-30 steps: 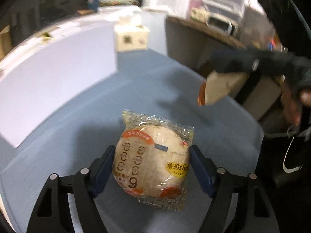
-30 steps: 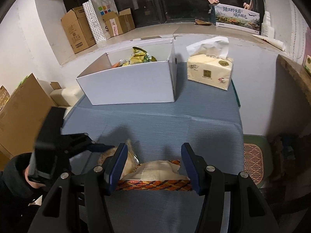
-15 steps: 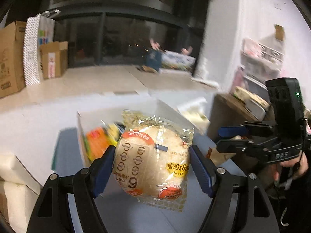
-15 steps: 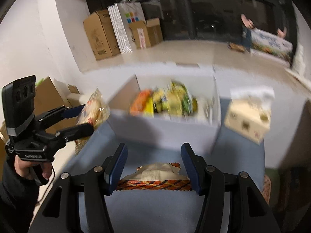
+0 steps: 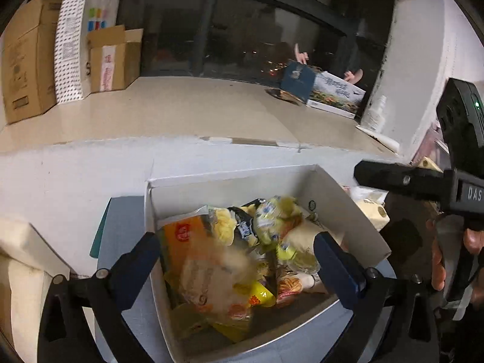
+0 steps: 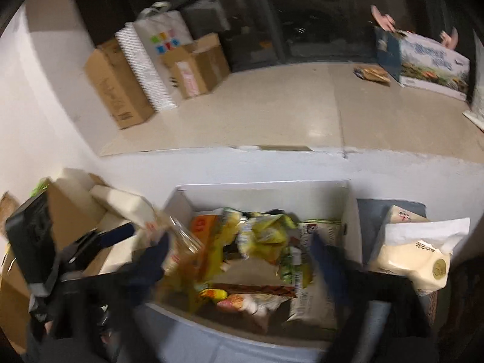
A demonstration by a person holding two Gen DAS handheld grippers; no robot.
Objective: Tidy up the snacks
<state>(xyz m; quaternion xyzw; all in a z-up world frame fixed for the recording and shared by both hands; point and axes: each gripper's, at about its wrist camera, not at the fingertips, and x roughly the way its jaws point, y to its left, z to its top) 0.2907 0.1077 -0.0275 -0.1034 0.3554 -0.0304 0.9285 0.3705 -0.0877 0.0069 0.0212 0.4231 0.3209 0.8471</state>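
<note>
A white cardboard box (image 5: 348,208) (image 6: 351,211) on the blue table holds several snack packets. My left gripper (image 5: 236,260) hangs open above the box; a blurred bun packet (image 5: 208,281) is falling from it into the box. My right gripper (image 6: 239,257) is open and blurred above the same box, with a cream snack bag (image 6: 314,299) dropping in under it. The left gripper also shows at the left of the right wrist view (image 6: 121,239), and the right gripper's body at the right of the left wrist view (image 5: 423,181).
A tissue pack (image 6: 414,260) stands right of the box. Cardboard boxes (image 6: 118,90) and a paper bag (image 6: 157,57) stand on the ledge behind. Cardboard and foam (image 5: 21,260) sit to the left of the table.
Both grippers moved forward over the box and opened. The bun packet left the left gripper and the cream snack bag left the right gripper, both dropping into the box.
</note>
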